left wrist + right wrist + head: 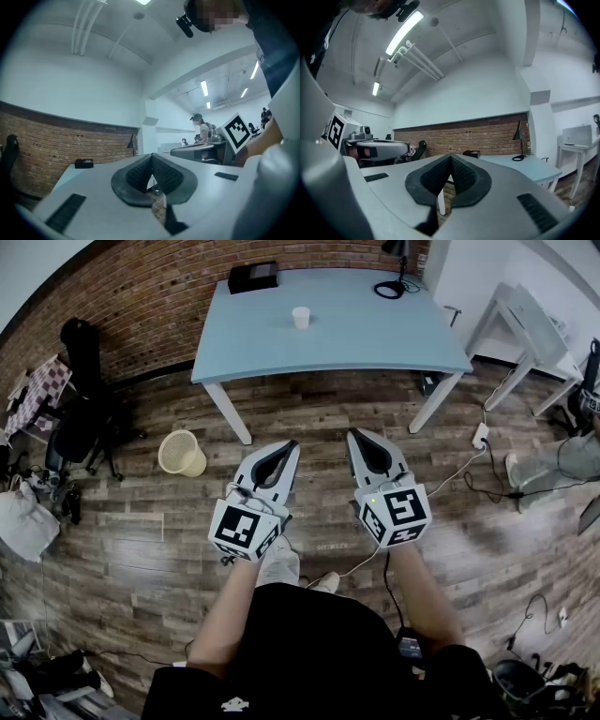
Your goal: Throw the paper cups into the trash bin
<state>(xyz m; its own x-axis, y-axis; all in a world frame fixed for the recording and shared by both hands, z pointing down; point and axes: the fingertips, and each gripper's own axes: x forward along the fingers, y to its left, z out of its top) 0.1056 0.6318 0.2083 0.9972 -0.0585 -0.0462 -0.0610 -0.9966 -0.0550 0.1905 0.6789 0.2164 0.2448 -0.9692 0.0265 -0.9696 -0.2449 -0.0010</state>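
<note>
A white paper cup (301, 317) stands upright near the middle of the light blue table (356, 343). A cream trash bin (182, 453) lies tipped on the wood floor, left of the table's front left leg. My left gripper (292, 444) and right gripper (354, 435) are held side by side over the floor, well short of the table, both level and pointing toward it. Each is shut with its tips touching and nothing between them, as the left gripper view (152, 156) and the right gripper view (451, 157) show.
A black box (253, 277) and a black desk lamp (394, 268) stand at the table's far edge. A black office chair (84, 418) and bags crowd the left. White tables (530, 329), a power strip (481, 435) and cables lie at the right.
</note>
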